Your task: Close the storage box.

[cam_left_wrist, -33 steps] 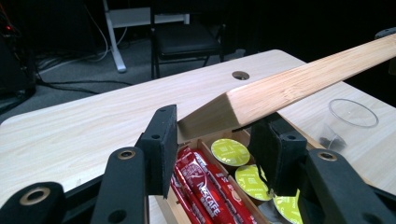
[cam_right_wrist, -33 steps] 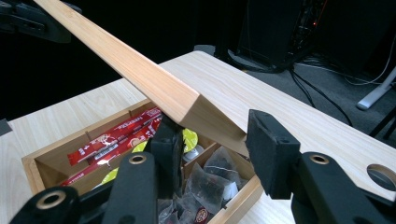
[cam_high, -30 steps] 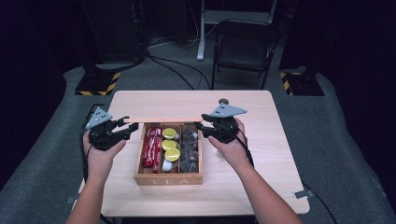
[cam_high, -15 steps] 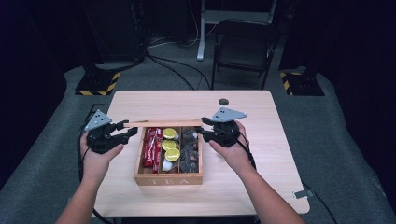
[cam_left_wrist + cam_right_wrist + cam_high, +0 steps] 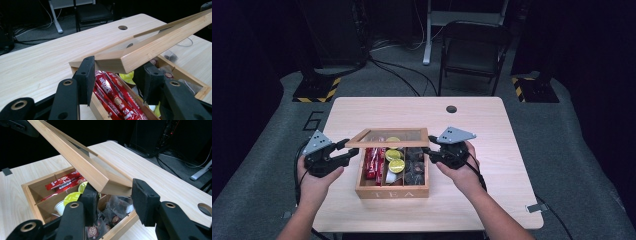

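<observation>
A wooden tea box [image 5: 392,191] stands at the middle of the table, its glass-paned lid [image 5: 389,137] hanging tilted over it, hinged at the back. My left gripper [image 5: 349,150] is shut on the lid's left front corner [image 5: 150,48], which sits between the pads of the left gripper [image 5: 116,77]. On the lid's right front corner [image 5: 82,163] my right gripper [image 5: 432,150] is shut the same way, as seen close up at the right gripper [image 5: 115,197]. Inside lie red sachets [image 5: 112,92], yellow-lidded capsules [image 5: 396,162] and dark tea bags [image 5: 115,212].
The light wooden table [image 5: 362,112] has a round cable hole [image 5: 451,109] near its far edge. A dark chair [image 5: 472,50] and floor cables stand beyond it. The person's forearms come in from the near edge on both sides of the box.
The lid has swung forward and down from nearly upright to a slant over the box. Both grippers came toward the near edge and lower with it.
</observation>
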Motion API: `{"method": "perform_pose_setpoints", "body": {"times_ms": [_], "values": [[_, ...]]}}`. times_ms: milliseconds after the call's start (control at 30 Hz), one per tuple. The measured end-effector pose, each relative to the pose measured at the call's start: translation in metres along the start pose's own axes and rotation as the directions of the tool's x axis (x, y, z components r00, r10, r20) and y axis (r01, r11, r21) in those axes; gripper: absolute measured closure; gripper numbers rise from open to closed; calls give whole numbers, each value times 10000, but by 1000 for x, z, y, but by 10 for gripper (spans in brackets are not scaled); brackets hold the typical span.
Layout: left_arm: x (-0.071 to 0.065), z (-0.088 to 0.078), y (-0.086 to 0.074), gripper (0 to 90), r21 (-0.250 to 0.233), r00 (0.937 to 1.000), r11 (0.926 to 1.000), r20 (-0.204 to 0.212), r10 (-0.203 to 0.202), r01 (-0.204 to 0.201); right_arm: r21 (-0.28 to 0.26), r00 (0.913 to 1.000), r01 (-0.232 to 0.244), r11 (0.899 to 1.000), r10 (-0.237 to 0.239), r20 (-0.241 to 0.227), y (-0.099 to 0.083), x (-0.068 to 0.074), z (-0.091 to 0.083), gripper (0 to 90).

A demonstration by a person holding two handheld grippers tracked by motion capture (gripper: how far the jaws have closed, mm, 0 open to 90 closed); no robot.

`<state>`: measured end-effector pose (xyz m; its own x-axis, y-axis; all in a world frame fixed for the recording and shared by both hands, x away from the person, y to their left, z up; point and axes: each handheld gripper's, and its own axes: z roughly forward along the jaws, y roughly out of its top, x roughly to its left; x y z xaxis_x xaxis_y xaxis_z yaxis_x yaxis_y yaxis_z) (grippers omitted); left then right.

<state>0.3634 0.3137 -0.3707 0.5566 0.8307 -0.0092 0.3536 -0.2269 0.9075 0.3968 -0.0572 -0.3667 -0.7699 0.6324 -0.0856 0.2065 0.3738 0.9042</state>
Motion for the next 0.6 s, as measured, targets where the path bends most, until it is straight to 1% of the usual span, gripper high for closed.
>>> {"method": "perform_pose_setpoints", "body": {"times_ms": [167,200,300,433,467,600], "values": [[0,-1,-4,521,34,10000,10000,77,-35,34,-76,9999,-69,9999,68,-133,-5,2,-2,570],[-1,0,-5,521,-57,9999,9999,69,-126,127,-75,9999,-95,9999,94,-121,-6,2,-2,568],[0,-1,-6,521,0,9997,9998,125,-198,198,-78,9999,-60,10000,59,-153,-7,2,-2,567],[-1,-2,-7,521,41,9997,9998,155,-184,183,-39,9998,-84,10000,84,-182,-9,4,-3,568],[-1,-2,-7,521,89,9998,9999,169,-136,134,-36,9996,-175,9998,174,-230,-10,4,-4,568],[-2,-3,-8,520,157,9999,9999,149,-62,60,-54,9993,-252,9997,250,-275,-10,5,-6,568]]}}
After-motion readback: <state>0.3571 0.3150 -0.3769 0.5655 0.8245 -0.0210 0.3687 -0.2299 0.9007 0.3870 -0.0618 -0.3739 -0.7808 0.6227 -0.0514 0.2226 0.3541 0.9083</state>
